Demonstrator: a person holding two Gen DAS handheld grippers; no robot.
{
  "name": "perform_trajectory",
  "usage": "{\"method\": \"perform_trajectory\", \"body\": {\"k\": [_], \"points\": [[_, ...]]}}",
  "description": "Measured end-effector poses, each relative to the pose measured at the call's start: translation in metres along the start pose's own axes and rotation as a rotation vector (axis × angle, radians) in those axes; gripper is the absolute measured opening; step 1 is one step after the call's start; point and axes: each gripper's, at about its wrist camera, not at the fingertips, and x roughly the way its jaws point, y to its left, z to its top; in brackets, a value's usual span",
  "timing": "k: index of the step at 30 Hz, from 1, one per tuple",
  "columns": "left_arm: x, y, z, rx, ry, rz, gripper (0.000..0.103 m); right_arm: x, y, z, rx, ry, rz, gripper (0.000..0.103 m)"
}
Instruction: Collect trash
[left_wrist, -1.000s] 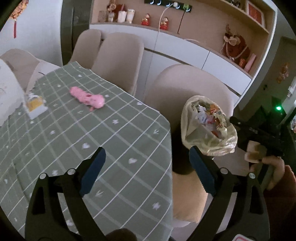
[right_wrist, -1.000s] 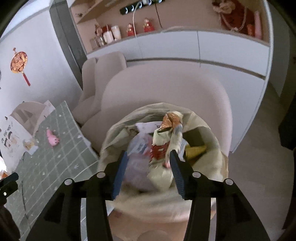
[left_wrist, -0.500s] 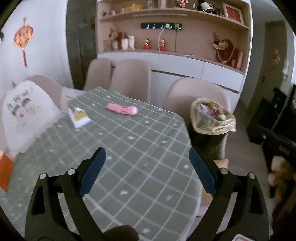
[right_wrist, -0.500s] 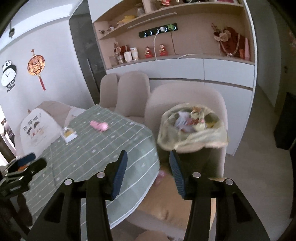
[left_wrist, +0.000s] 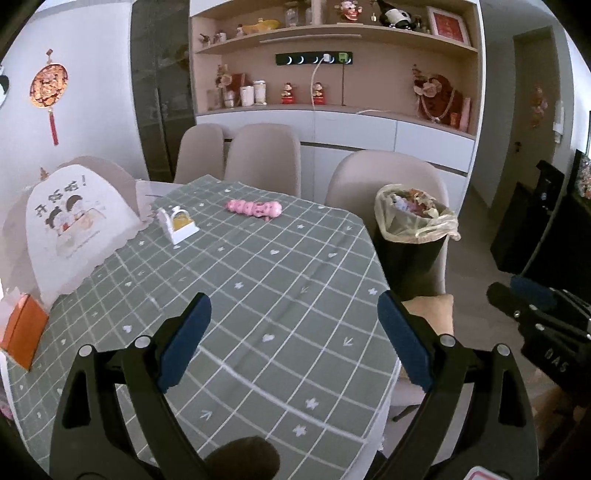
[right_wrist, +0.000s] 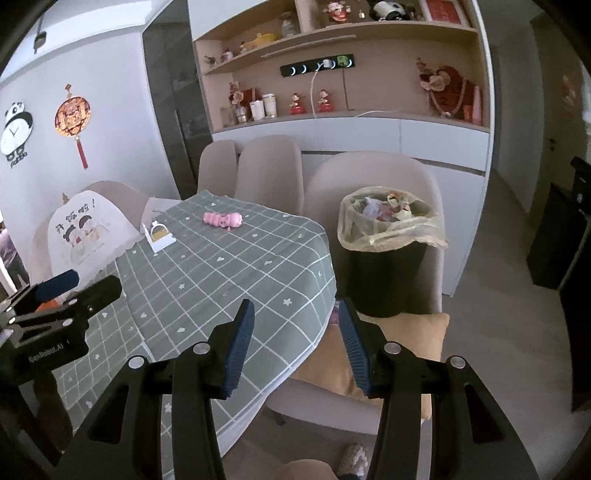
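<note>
A black trash bin (left_wrist: 410, 254) lined with a yellowish bag full of wrappers stands on a chair seat at the table's right side; it also shows in the right wrist view (right_wrist: 388, 273). My left gripper (left_wrist: 291, 332) is open and empty above the near part of the green checked tablecloth (left_wrist: 258, 280). My right gripper (right_wrist: 293, 339) is open and empty over the table's right edge (right_wrist: 325, 295), short of the bin. A pink toy (left_wrist: 255, 208) and a small white-and-yellow box (left_wrist: 177, 225) lie on the far part of the table.
Beige chairs (left_wrist: 262, 158) stand around the table. A chair with a cartoon cover (left_wrist: 74, 225) is at the left. An orange tissue box (left_wrist: 22, 332) sits at the table's left edge. An orange cushion (right_wrist: 369, 350) lies on the bin's chair. A white cabinet (left_wrist: 369, 140) with shelves runs behind.
Both grippers have pulled back and away from the bin. The right gripper was over the bin's open bag a second ago. The whole table is in view now.
</note>
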Motion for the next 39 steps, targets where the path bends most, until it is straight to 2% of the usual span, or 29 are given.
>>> {"method": "perform_trajectory", "body": {"k": [12, 39], "points": [[-0.008, 0.005, -0.004, -0.003, -0.013, -0.005, 0.087, -0.019, 0.009, -0.010, -0.021, -0.022, -0.045, 0.045], [-0.011, 0.008, -0.003, -0.016, -0.014, 0.012, 0.087, -0.020, 0.010, -0.003, -0.031, -0.033, -0.036, 0.045]]}}
